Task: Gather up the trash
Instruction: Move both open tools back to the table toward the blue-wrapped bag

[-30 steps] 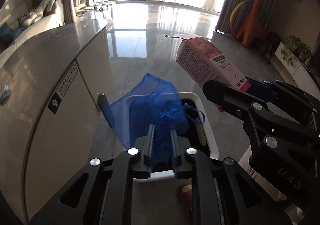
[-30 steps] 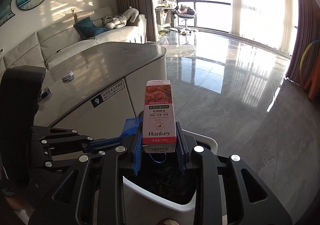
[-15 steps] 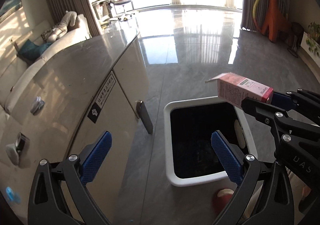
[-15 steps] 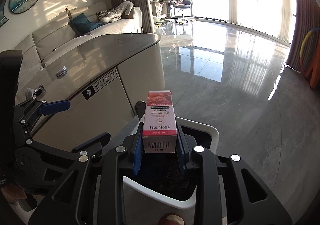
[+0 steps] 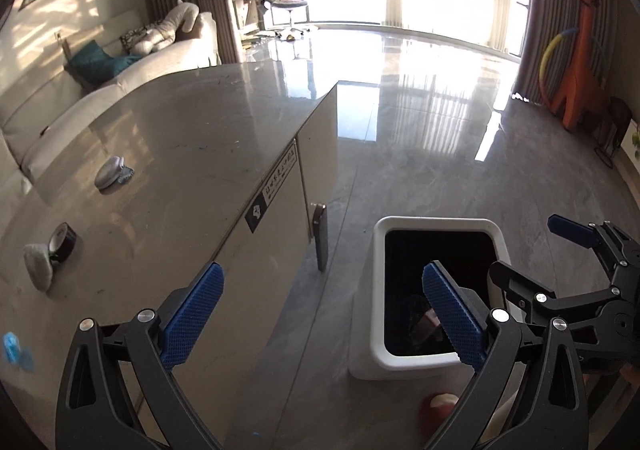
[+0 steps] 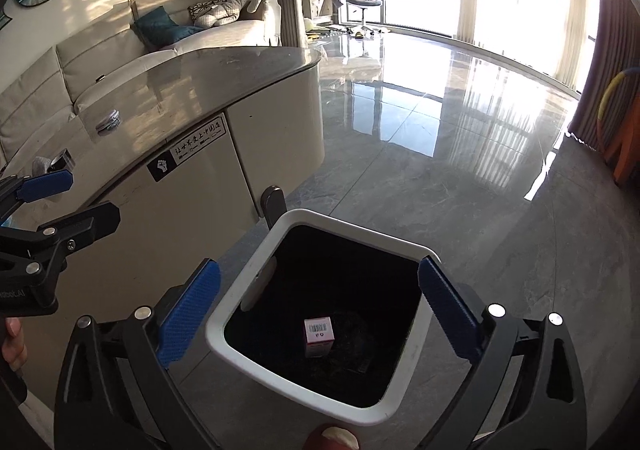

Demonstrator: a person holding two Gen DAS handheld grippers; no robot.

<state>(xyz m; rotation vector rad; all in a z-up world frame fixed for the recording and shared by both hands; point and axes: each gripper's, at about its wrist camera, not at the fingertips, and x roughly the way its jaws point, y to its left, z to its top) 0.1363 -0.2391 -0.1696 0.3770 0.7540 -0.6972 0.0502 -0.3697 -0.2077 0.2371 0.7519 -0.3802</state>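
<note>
Right wrist view: one long counter (image 6: 208, 90) with a grey top runs along the left, and one white trash bin (image 6: 256, 278) stands on the floor just beside its cabinet front. One pink carton (image 6: 319, 332) sits barcode-up inside the bin, on the dark liner. Right gripper (image 6: 320, 314) hangs over the bin mouth, jaws spread wide, nothing between the pads. Left gripper (image 5: 320, 318) is likewise released and empty; in the left wrist view it straddles the counter edge and the bin (image 5: 440, 224).

Judgement: both drops look done, and the step in hand is pulling back to fetch more. To do it well, lift both grippers straight up clear of the rim before swinging left, keep jaws wide, and approach counter items from above so the pads do not scrape the stone.

Count on the counter top, left wrist view:
- one grey flattened item (image 5: 109, 173) with a bluish scrap touching it
- one dark tape roll (image 5: 63, 242)
- one grey-white wad (image 5: 38, 266) touching the roll
- one small blue scrap (image 5: 14, 346) at the near edge, too blurred to identify

One red-white object (image 5: 438, 408) lies low by the bin; unclear what.
</note>
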